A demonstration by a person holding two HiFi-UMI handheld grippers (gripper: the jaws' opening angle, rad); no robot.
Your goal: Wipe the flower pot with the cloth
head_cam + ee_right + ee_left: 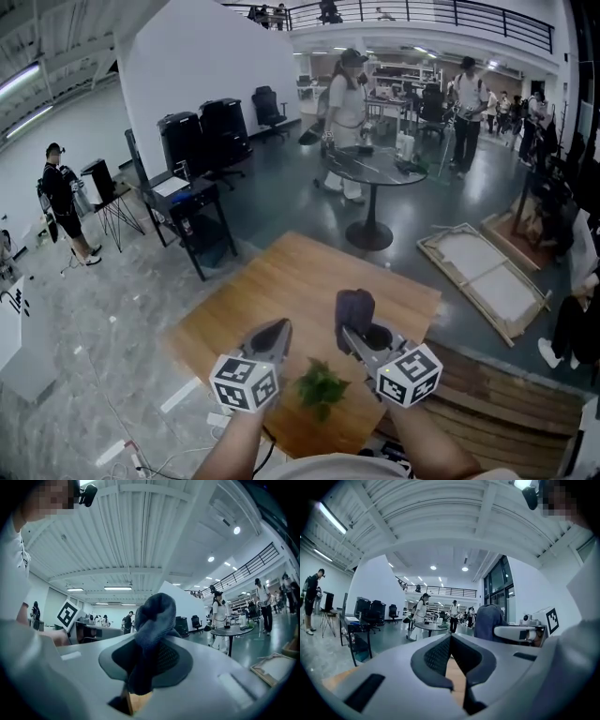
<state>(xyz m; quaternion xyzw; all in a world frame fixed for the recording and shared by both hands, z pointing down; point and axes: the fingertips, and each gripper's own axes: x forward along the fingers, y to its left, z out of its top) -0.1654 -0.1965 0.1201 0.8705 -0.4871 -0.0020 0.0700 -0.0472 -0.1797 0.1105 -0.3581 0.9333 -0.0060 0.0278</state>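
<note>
The wiping had not begun; the moment belonged to the approach, with the cloth in hand and not yet brought to the pot. At lower centre of the head view, the right claw [354,330] was clamped on the dark blue cloth [354,307], which stood up in a bunched wad above the claw's tips. The right gripper view showed the same: the cloth [154,616] was pinched between the two pads and rose out of them.

The left claw [270,336] sat just left of it, over the wooden tabletop [300,272]. In the left gripper view its tips met [450,639] with nothing between them, only bare wood showing behind.

The plant [321,384] lay between the two marker cubes, near the lower edge of the frame and close to the person. The flower pot itself was hidden under the leaves, so its wall could not be made out.

Both claws pointed away from the plant, toward the far side of the tabletop. The next move probably called for drawing the right claw back and down so the cloth met the pot's side, and perhaps for the left claw to steady the pot.
</note>
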